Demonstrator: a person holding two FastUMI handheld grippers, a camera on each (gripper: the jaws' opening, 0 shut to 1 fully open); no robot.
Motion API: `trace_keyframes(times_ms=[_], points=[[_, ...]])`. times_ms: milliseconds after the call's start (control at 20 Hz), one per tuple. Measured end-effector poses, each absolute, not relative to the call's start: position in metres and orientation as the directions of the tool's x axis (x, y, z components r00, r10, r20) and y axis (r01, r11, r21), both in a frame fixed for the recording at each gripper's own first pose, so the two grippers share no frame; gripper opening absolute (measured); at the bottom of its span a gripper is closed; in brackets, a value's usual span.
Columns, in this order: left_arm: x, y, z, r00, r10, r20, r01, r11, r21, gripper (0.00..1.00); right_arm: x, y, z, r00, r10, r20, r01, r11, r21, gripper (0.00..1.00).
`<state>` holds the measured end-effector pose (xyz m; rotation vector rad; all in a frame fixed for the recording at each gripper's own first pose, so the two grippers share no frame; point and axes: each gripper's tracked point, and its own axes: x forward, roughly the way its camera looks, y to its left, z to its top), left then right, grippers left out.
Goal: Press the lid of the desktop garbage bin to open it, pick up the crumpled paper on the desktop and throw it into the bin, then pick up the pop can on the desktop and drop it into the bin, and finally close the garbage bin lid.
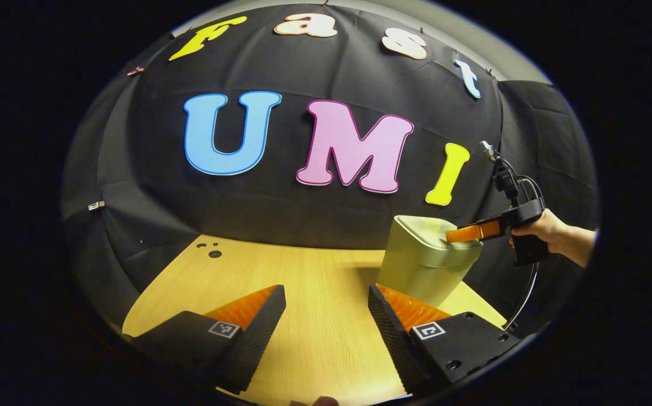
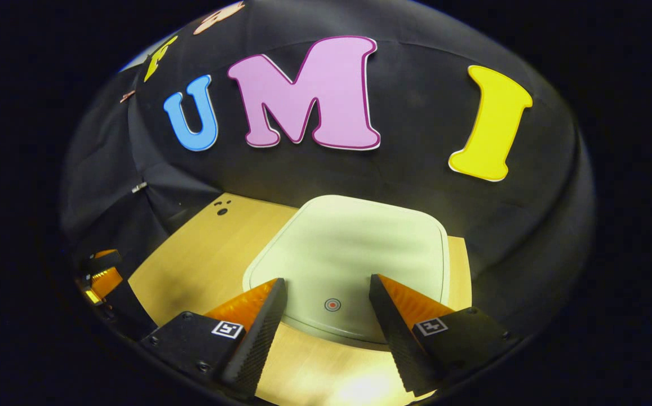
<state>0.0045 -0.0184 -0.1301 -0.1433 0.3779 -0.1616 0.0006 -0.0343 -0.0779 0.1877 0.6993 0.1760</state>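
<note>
Hovering wide-jawed over the bin lid (image 2: 354,254) at frame centre, the right gripper (image 2: 326,307) seems about to press its marked spot (image 2: 332,304); left gripper (image 1: 326,307) waits wide, empty.

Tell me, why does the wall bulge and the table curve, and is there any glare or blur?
Both views bend from the fisheye lens. In the right gripper view, the bin lid looks softly streaked, likely motion blur, and a bright glare patch sits on the table near the right gripper. In the left gripper view, the bin and left gripper look sharp, with the table edges falling into shadow.
</note>
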Motion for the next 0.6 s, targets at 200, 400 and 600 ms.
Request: trace_keyframes(times_ms=[200, 400, 600], points=[[0.004, -0.020, -0.127, 0.919, -0.187, -0.347, 0.135, 0.976, -0.169, 0.95, 0.003, -0.036, -0.069, 0.783, 0.222, -0.581, -0.066, 0.959, 0.277, 0.94], [0.004, -0.019, -0.125, 0.921, -0.184, -0.343, 0.138, 0.978, -0.156, 0.95, -0.001, -0.038, -0.055, 0.825, 0.186, -0.534, -0.047, 0.964, 0.262, 0.93], [0.002, -0.017, -0.123, 0.923, -0.179, -0.339, 0.132, 0.979, -0.156, 0.95, 0.002, -0.026, -0.034, 0.874, 0.179, -0.451, -0.071, 0.966, 0.247, 0.93]])
